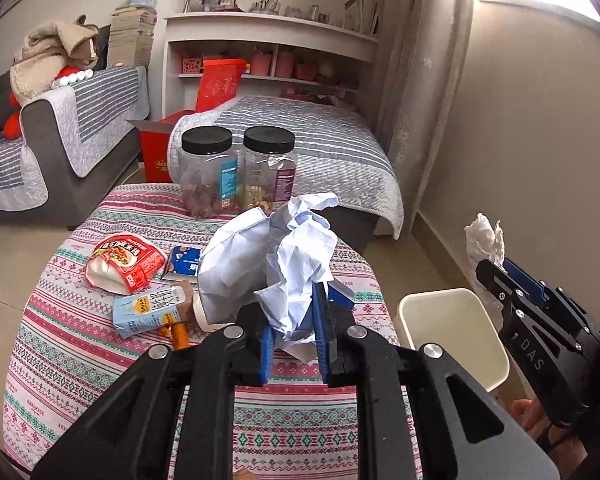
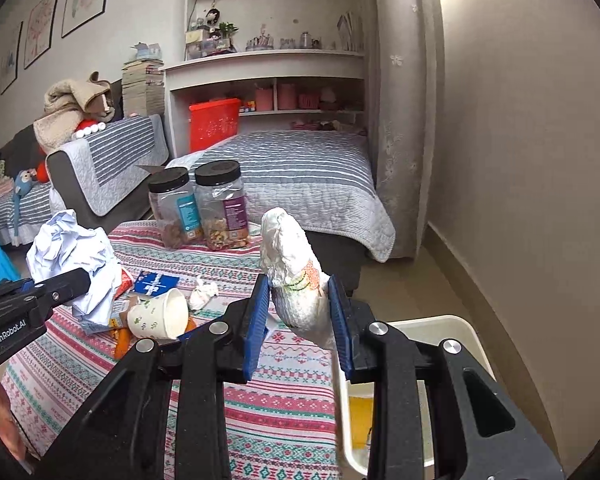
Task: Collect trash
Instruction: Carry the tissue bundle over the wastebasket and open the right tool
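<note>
The left gripper [image 1: 294, 344] clamps a crumpled ball of white paper [image 1: 284, 264] above a table with a striped patterned cloth [image 1: 60, 344]. To its right, the right gripper [image 1: 496, 276] grips a crumpled white wrapper [image 1: 485, 240] above a cream plastic bin [image 1: 452, 328].

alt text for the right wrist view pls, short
The right gripper holds a crumpled white wrapper in its jaws, above a patterned tablecloth and beside a cream bin. At left, the left gripper holds crumpled paper over more litter, including a paper cup.
</note>
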The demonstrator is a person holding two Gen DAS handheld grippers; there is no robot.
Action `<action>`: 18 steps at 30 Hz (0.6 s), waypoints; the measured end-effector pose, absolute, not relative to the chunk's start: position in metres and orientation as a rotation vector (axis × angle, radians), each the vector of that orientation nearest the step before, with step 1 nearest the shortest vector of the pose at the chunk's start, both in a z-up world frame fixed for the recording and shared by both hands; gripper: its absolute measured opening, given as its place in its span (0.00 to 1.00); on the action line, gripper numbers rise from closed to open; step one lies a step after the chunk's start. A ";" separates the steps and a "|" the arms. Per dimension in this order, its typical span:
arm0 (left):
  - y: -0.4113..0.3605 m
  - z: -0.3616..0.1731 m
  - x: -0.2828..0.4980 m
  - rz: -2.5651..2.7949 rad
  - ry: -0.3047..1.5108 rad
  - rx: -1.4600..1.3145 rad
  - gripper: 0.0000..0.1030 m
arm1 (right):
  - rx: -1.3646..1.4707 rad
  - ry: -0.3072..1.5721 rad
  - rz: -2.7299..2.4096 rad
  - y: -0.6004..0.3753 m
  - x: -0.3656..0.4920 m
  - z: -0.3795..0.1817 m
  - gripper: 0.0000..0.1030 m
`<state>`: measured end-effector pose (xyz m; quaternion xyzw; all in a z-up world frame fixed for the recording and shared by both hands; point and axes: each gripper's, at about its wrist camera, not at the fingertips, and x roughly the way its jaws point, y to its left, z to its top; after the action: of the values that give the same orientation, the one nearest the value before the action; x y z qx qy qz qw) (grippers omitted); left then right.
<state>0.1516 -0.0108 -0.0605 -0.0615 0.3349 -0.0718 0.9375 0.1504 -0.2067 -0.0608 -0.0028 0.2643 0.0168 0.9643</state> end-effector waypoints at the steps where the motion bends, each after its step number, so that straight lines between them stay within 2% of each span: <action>1: -0.016 -0.061 0.151 -0.153 0.685 -0.122 0.16 | -0.007 0.534 0.014 -0.213 0.150 -0.061 0.28; 12: -0.082 -0.069 0.148 -0.254 0.708 -0.074 0.16 | 0.068 0.633 -0.206 -0.294 0.152 -0.081 0.30; 13: -0.089 -0.069 0.147 -0.263 0.708 -0.069 0.16 | 0.076 0.650 -0.226 -0.301 0.152 -0.084 0.33; 15: -0.103 -0.071 0.148 -0.283 0.712 -0.063 0.16 | 0.097 0.667 -0.271 -0.316 0.150 -0.088 0.45; 16: -0.109 -0.072 0.148 -0.291 0.715 -0.062 0.16 | 0.108 0.662 -0.297 -0.323 0.147 -0.088 0.57; 17: -0.115 -0.073 0.149 -0.301 0.720 -0.062 0.16 | 0.115 0.652 -0.318 -0.328 0.143 -0.087 0.64; 18: -0.120 -0.074 0.149 -0.309 0.725 -0.062 0.16 | 0.118 0.642 -0.335 -0.332 0.141 -0.086 0.67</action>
<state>0.1493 -0.1204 -0.0739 -0.0300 0.3531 -0.1507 0.9229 0.1413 -0.3322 -0.0855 0.0578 0.3138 -0.1638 0.9335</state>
